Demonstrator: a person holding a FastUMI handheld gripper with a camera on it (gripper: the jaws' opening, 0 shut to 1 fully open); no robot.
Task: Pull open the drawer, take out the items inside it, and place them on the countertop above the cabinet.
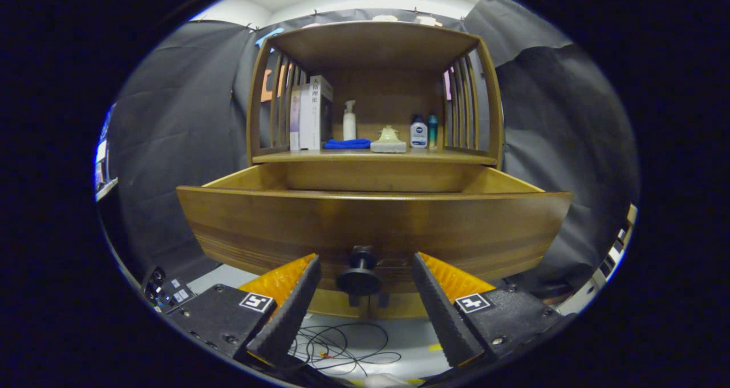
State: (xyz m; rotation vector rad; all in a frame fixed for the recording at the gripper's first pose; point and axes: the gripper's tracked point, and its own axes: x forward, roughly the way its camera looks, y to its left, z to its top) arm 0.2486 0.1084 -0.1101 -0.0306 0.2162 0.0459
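A wooden drawer (373,222) stands pulled out of the cabinet, its front panel close ahead of me. Its dark round knob (359,275) sits between my fingertips, which do not touch it. My gripper (365,259) is open, one finger (291,311) on each side of the knob. The drawer's inside is hidden behind the front panel; I see just its side walls and back. Above the drawer lies the wooden countertop (456,157), under a shelf roof.
On the countertop stand books (311,117), a white pump bottle (349,121), a blue cloth (347,144), a pale soap-like object on a block (388,141) and two small bottles (424,132). Slatted sides flank the shelf. Cables (342,348) lie on the floor below.
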